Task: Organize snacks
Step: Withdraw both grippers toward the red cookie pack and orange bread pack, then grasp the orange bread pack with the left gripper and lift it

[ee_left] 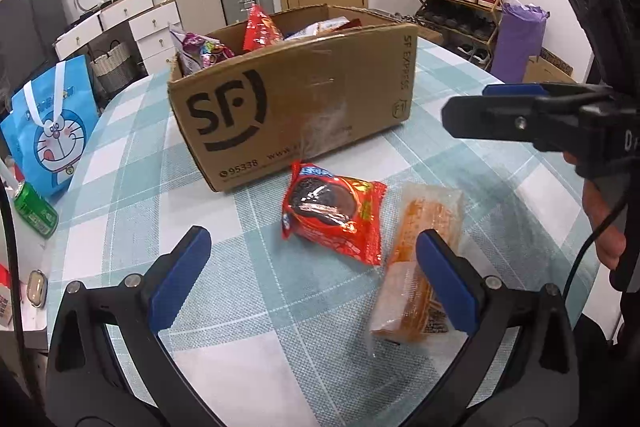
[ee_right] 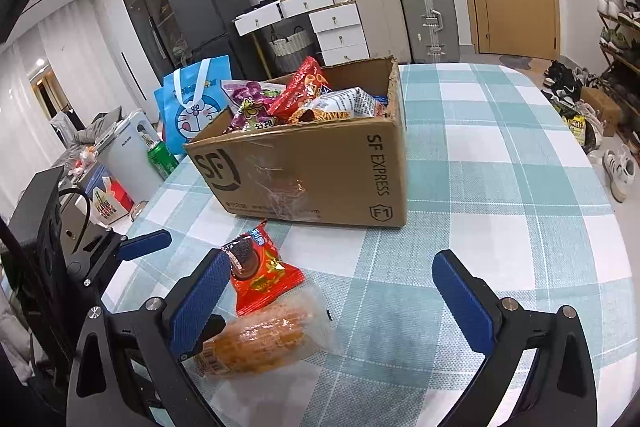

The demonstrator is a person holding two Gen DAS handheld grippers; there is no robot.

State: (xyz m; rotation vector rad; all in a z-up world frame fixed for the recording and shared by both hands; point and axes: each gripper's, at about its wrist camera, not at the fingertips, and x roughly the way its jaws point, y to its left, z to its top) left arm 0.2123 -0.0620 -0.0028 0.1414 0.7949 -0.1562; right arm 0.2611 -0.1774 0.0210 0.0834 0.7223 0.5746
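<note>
Spreading under everything is your table (ee_right: pixel 500 155), covered in a teal and white checked cloth, and on it, toward the far side, stands the open cardboard box (ee_left: pixel 296 107) printed with SF Express markings, already crowded with snack bags (ee_right: pixel 296 95) that poke above its rim. Off the table's left edge you have a blue cartoon gift bag (ee_left: pixel 48 131) and, just beside it, a green can (ee_left: pixel 34 209). In front of the box, on the cloth, lie the two loose snacks: the red cookie packet (ee_left: pixel 334 213) sits near the box's front wall but apart from it, and the clear-wrapped orange pastry (ee_left: pixel 420 267) lies just beside the packet on its right, their wrappers touching or very nearly so. Your left gripper (ee_left: pixel 314 281) hovers over the near part of the table with its jaws spread wide and nothing between them; its right finger overlaps the pastry in the left wrist view, though you cannot tell whether it touches the wrapper. Your right gripper (ee_right: pixel 338 301) is likewise wide apart and empty, held above the cloth to the right of both snacks, with its left finger passing in front of the cookie packet and the pastry in its own view.
</note>
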